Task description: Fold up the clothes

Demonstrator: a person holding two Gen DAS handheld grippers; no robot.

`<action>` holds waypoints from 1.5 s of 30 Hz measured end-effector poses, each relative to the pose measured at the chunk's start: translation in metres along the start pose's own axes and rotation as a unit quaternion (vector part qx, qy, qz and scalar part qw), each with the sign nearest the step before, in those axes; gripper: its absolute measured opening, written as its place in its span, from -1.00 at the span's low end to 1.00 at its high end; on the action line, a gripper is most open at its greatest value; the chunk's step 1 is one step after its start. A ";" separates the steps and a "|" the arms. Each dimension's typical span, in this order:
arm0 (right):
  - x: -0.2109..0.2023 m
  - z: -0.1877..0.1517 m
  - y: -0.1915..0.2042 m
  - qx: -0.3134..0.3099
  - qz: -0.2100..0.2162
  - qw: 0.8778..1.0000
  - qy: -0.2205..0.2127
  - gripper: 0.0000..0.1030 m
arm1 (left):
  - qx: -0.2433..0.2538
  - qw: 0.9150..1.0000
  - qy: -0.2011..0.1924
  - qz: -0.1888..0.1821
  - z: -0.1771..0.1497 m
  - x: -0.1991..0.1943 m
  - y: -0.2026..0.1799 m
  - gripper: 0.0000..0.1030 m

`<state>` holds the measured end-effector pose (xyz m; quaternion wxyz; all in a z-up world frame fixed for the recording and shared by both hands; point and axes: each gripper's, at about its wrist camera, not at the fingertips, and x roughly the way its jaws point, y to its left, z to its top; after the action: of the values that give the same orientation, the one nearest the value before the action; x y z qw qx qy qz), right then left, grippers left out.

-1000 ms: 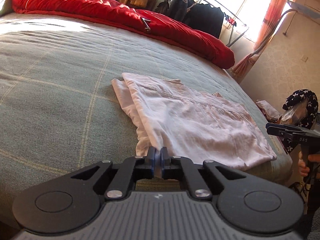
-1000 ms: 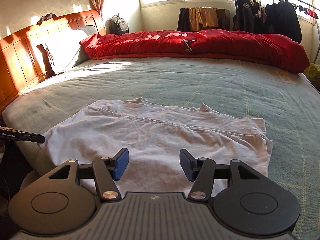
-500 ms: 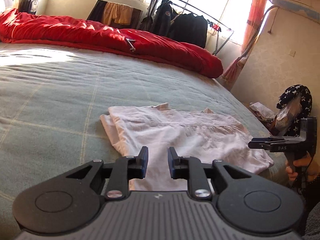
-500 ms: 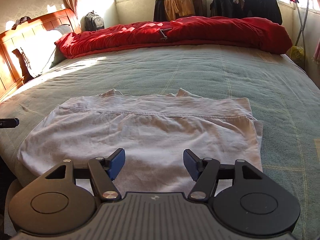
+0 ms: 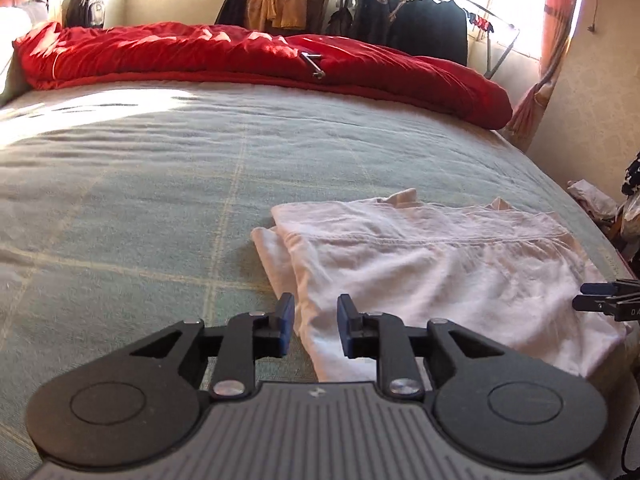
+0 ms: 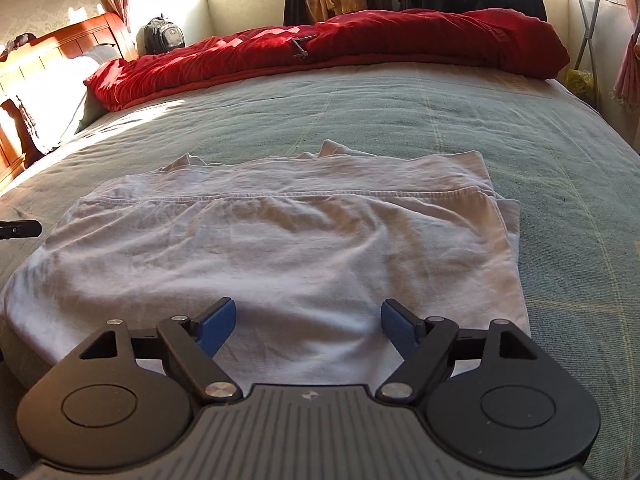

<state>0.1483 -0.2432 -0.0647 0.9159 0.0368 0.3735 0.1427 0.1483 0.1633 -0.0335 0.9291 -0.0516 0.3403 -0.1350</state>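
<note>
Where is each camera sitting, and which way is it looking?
Left wrist: sits on the left gripper, looks across the bed at the white garment's end; its opening fingers show, also the right gripper's tip.
Right wrist: sits on the right gripper, faces the garment's long side; its opening fingers show.
Shared: garment, red duvet, backpack.

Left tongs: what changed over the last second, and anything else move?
The left tongs were shut on the near edge of the white garment; they let go, backed off, and the jaws are opening with nothing between the pads. The right tongs were already open and are spreading wider, empty, above the garment's near edge. The garment lies folded on the green bed cover as before; the red duvet is unchanged.
</note>
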 end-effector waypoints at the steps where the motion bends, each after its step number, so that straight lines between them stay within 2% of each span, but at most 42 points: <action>1: 0.001 0.000 0.002 -0.001 0.004 1.000 -0.001 0.84 | 0.008 1.000 -0.003 -0.015 0.005 0.003 -0.007 -0.36; 3: 0.004 -0.002 0.006 -0.003 0.005 1.000 -0.002 1.00 | 0.024 0.999 -0.009 -0.046 0.015 0.009 -0.020 -0.23; 8: 0.009 -0.006 0.014 -0.018 -0.008 1.000 -0.007 1.00 | 0.068 0.996 0.021 -0.051 0.022 0.056 -0.046 -0.20; 10: 0.009 -0.009 0.017 -0.030 -0.014 0.999 -0.007 1.00 | 0.043 0.998 0.034 -0.031 0.019 0.069 -0.035 -0.20; 12: 0.011 -0.010 0.019 -0.042 -0.017 0.999 -0.008 1.00 | 0.025 0.999 0.035 0.016 0.016 0.074 -0.020 -0.19; 15: 0.013 -0.013 0.021 -0.056 -0.024 0.998 -0.008 1.00 | 0.004 0.999 0.034 0.041 0.019 0.066 -0.007 -0.28; 18: 0.011 -0.007 0.022 -0.061 -0.024 0.998 -0.002 1.00 | 0.043 0.998 0.021 0.035 0.028 0.050 -0.025 -0.24; 20: 0.007 -0.001 0.020 -0.051 -0.019 0.999 0.000 1.00 | 0.074 0.997 0.015 -0.004 0.032 0.044 -0.046 -0.17; 21: 0.004 0.001 0.018 -0.042 -0.015 0.999 -0.004 1.00 | 0.090 0.995 0.021 -0.040 0.032 0.044 -0.060 -0.14; 23: -0.004 0.006 0.012 -0.021 -0.010 1.000 -0.018 1.00 | 0.119 0.987 0.037 -0.105 0.028 0.046 -0.085 -0.10; 24: -0.007 0.008 0.009 -0.015 -0.009 1.000 -0.023 1.00 | 0.141 0.980 0.050 -0.133 0.022 0.050 -0.099 -0.08; 25: -0.011 0.010 0.007 -0.012 -0.008 1.000 -0.028 1.00 | 0.163 0.974 0.059 -0.147 0.015 0.055 -0.111 -0.03; 26: -0.014 0.011 0.004 -0.009 -0.007 0.999 -0.033 1.00 | 0.186 0.970 0.065 -0.143 0.009 0.062 -0.119 -0.03; 27: -0.016 0.012 0.003 -0.010 -0.006 0.999 -0.036 1.00 | 0.207 0.968 0.069 -0.122 0.004 0.070 -0.124 -0.02; 29: -0.021 0.012 0.002 -0.018 -0.004 0.999 -0.045 1.00 | 0.235 0.968 0.057 -0.063 -0.004 0.084 -0.122 0.02; 30: -0.023 0.014 0.002 -0.023 -0.001 0.999 -0.048 1.00 | 0.222 0.972 0.052 -0.054 -0.001 0.089 -0.115 0.12; 32: -0.025 0.024 0.004 -0.048 0.012 0.997 -0.055 1.00 | 0.184 0.982 0.046 -0.023 0.011 0.088 -0.105 0.11; 33: -0.026 0.031 0.005 -0.064 0.020 0.996 -0.058 1.00 | 0.165 0.985 0.042 -0.006 0.018 0.087 -0.100 0.03; 34: -0.027 0.038 0.006 -0.080 0.027 0.995 -0.061 1.00 | 0.161 0.986 0.032 0.011 0.023 0.081 -0.098 0.01; 36: -0.028 0.052 0.009 -0.111 0.042 0.991 -0.066 1.00 | 0.151 0.988 0.015 -0.007 0.029 0.067 -0.099 0.02; 37: -0.026 0.062 0.011 -0.127 0.055 0.988 -0.061 0.99 | 0.141 0.989 0.012 -0.034 0.030 0.060 -0.101 0.08; 39: -0.017 0.087 0.014 -0.161 0.101 0.981 -0.046 0.73 | 0.122 0.989 0.009 -0.086 0.030 0.050 -0.106 0.20; 40: -0.009 0.100 0.018 -0.184 0.128 0.974 -0.036 0.65 | 0.120 0.988 0.011 -0.097 0.027 0.049 -0.110 0.21; 45: 0.049 0.142 0.039 -0.277 0.190 0.941 0.033 0.08 | 0.108 0.987 0.035 -0.115 0.007 0.057 -0.121 0.20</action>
<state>0.2711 -0.1861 0.0105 0.8330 -0.1523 0.3351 0.4129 0.1689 0.0307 -0.0408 0.8951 0.0154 0.3476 -0.2789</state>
